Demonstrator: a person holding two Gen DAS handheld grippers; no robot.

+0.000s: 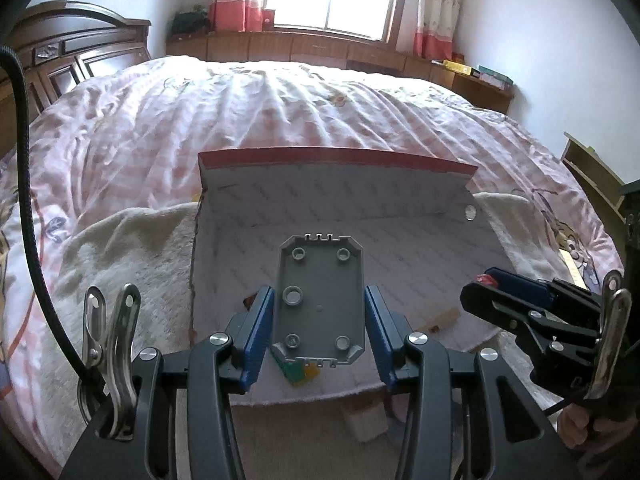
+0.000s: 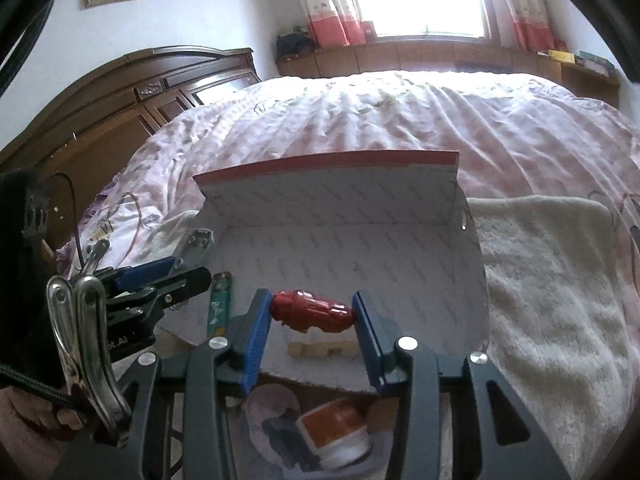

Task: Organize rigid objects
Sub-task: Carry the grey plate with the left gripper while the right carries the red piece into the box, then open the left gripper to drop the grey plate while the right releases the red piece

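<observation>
Above the open cardboard box (image 1: 332, 200) on the bed, the left gripper (image 1: 319, 322) clamps a flat grey studded plate (image 1: 320, 300), and the right gripper (image 2: 312, 314) clamps a glossy red toy car (image 2: 312, 312). Inside the box lie a green lighter (image 2: 219, 306) and pale wooden blocks (image 2: 320, 349).

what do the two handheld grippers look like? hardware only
Both match: left gripper and right gripper have black linkage arms with silver pivot bolts and blue ribbed fingers. A steel spring clip sits on each body; a black braided cable trails off.
</observation>
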